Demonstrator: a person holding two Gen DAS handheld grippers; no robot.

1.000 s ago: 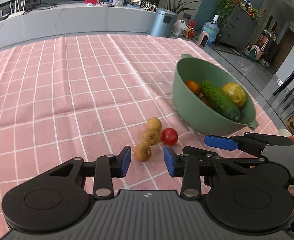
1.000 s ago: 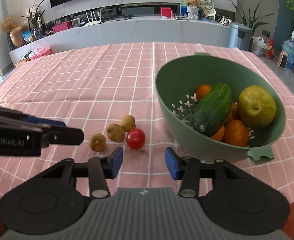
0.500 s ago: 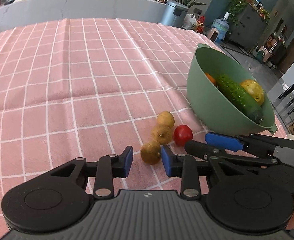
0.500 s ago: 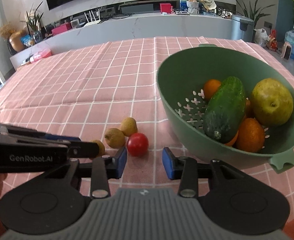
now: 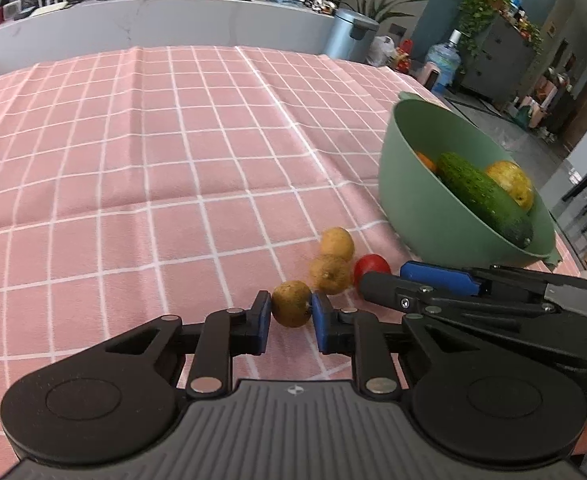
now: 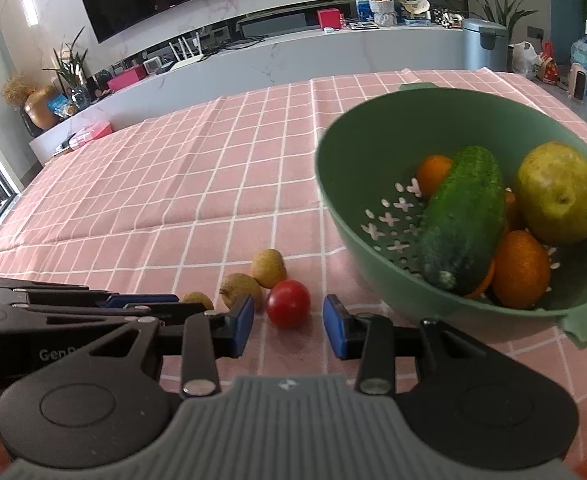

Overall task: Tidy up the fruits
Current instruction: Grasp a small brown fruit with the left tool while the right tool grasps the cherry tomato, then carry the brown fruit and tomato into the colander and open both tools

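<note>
On the pink checked cloth lie three small brown fruits and a red tomato (image 6: 288, 308). My left gripper (image 5: 291, 314) is shut on the nearest brown fruit (image 5: 291, 305), with a blue pad pressing on each side of it. The other two brown fruits (image 5: 330, 274) (image 5: 336, 243) sit just beyond. My right gripper (image 6: 288, 327) is open; the tomato lies between its fingertips with a gap on each side. In the left wrist view the right gripper (image 5: 389, 280) reaches in beside the tomato (image 5: 373, 266).
A green colander bowl (image 6: 333, 200) stands to the right of the loose fruits and holds a cucumber (image 6: 463, 220), a yellow pear (image 6: 559, 192) and oranges (image 6: 521, 268). The two grippers are close side by side. The table's right edge runs just past the bowl.
My left jaws have closed in around the nearest brown fruit and now grip it. The right gripper has come forward to the tomato with its jaws a little narrower.
</note>
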